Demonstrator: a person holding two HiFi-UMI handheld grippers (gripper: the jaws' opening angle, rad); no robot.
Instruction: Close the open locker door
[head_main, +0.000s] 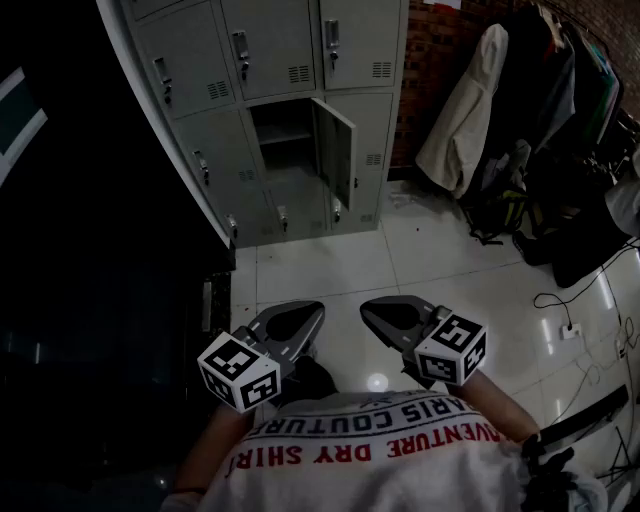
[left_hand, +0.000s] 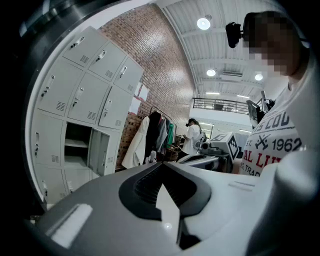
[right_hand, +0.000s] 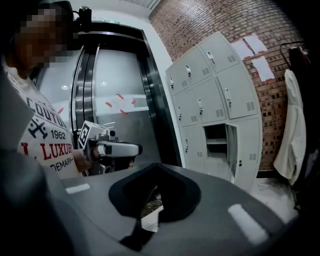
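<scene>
The closing itself is not yet beginning; this is looking like the approach step. The person is standing on the tiled floor (head_main: 420, 250), well apart from the lockers (head_main: 195, 60), and is holding both tools low, near the chest. The left claw (head_main: 300, 318) is clenched on nothing, its jaws meeting at the tips. The right claw (head_main: 385, 318) is likewise clenched and empty. Neither is touching anything.

The door (head_main: 336, 150) is hanging open in the middle row, swung out from the right side of its dark compartment (head_main: 280, 130) toward the room, with the doors around it sitting flush.

The next move is probably calling for walking forward until the door is within reach. One claw would then be going against the door's outer face near its free edge, pushing it leftward until it is lying flush.
</scene>
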